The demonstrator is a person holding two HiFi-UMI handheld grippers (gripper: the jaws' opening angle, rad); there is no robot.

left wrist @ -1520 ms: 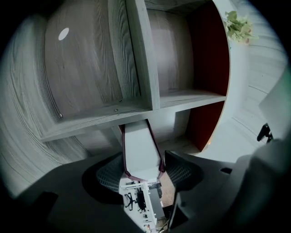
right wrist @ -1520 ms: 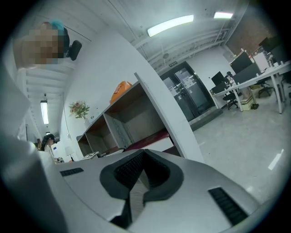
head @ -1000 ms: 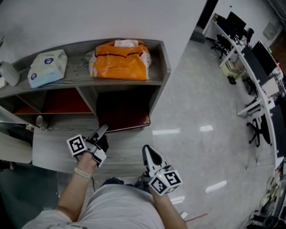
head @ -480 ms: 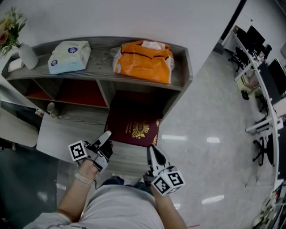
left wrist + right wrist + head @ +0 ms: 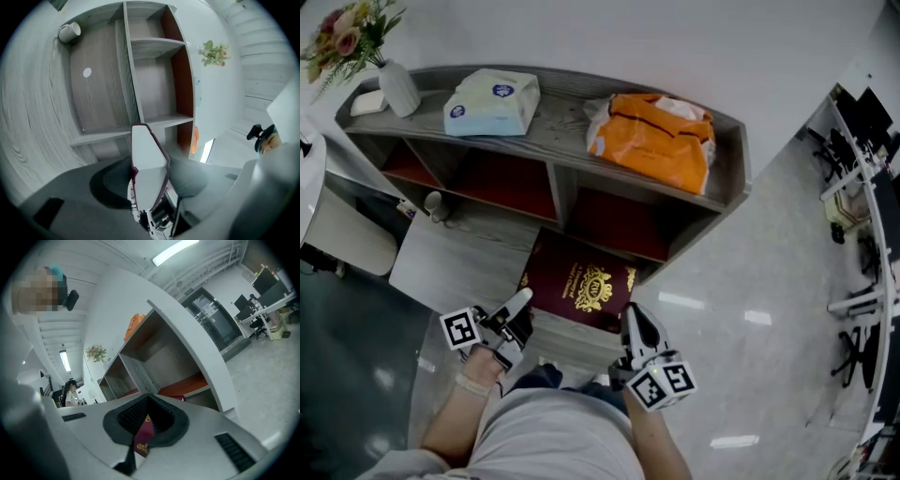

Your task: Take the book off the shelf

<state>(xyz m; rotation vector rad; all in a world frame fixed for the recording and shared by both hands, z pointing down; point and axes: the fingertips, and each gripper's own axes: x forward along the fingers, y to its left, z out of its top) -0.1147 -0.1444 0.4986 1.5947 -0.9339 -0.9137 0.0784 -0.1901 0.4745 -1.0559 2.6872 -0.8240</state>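
Note:
A maroon book (image 5: 581,286) with a gold crest is out in front of the grey shelf unit (image 5: 562,112), held flat between my two grippers. My left gripper (image 5: 522,305) is shut on the book's left edge. In the left gripper view its white page block (image 5: 149,154) sits clamped between the jaws. On the right edge my right gripper (image 5: 633,317) is shut too, and the right gripper view shows the maroon cover (image 5: 144,439) pinched between the dark pads. The red-backed compartment (image 5: 619,220) behind the book is open and dark.
On top of the shelf lie a pale blue tissue pack (image 5: 492,101), an orange bag (image 5: 654,139) and a vase of flowers (image 5: 394,84). A cup (image 5: 437,203) lies in a lower bay. Office desks and chairs (image 5: 862,141) stand far right across glossy floor.
The book has come out of the lower right compartment toward me, with both grippers on its edges. The head view has swung, so the shelf now sits further right and more of its left end shows.

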